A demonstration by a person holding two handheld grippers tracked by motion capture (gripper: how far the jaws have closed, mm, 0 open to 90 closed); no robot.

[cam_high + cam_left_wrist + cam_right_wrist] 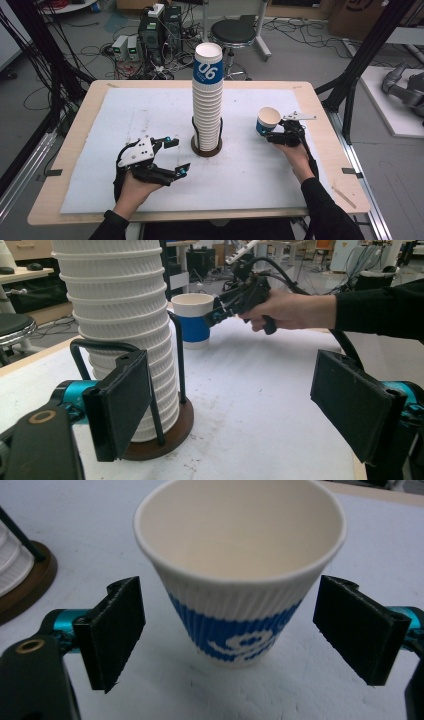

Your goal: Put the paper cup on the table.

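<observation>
- High view: your right hand-held gripper [272, 134] sits at the single paper cup [268, 120], which stands upright on the white mat [150, 110] toward the desk's [75, 130] right edge.
- Right gripper view: the jaws are spread, with a clear gap between each pad and the cup wall [235, 615]. Nothing is pinched.
- High view: your left hand-held gripper [174, 156] rests near the front left of the mat, jaws spread and holding nothing.
- The tall cup stack [207, 95] stands in its wire holder on a round wooden base [206, 150] at mid-desk, well apart from the single cup.
- Open mat lies between the stack and each hand-held gripper, and along the front edge.
</observation>
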